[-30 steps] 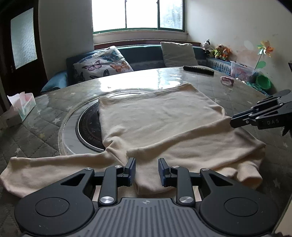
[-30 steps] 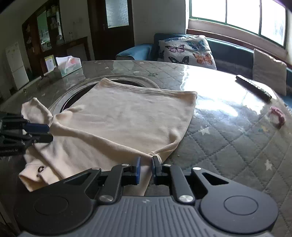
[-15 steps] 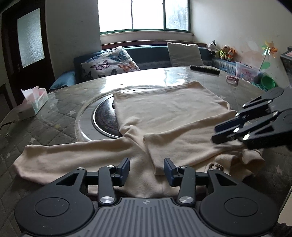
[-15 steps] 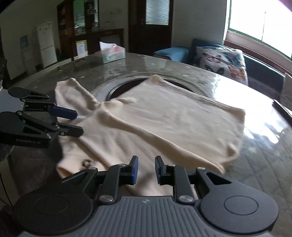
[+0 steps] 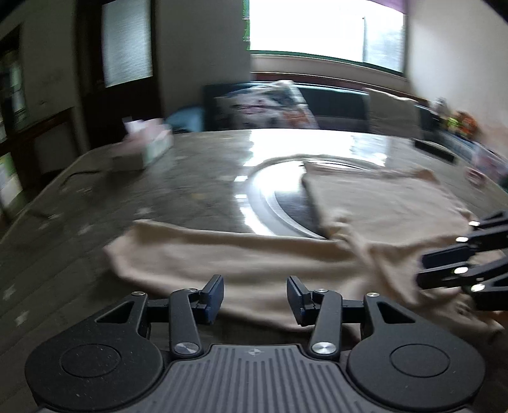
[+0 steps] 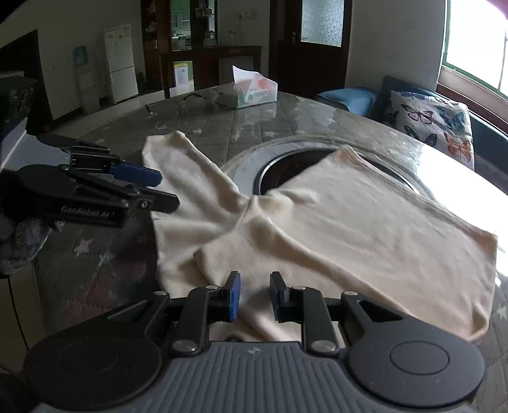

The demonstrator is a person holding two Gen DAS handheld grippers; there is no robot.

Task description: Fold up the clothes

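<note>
Both jaws spread and empty, the left hand-held gripper and right hand-held gripper hover over a cream shirt. The outstretched sleeve probably folds next: pinch near the cuff, carry it flat across.

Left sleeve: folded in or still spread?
Spread. The left sleeve lies flat on the table, outward from the shirt body; not folded over.

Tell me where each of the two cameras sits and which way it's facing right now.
Left wrist: on the left gripper, facing across the table to the window; right gripper at right edge. Blurred.
Right wrist: on the right gripper, facing the door; left gripper and gloved hand at left.
Shared: the cream shirt, tissue box, both open grippers.
</note>
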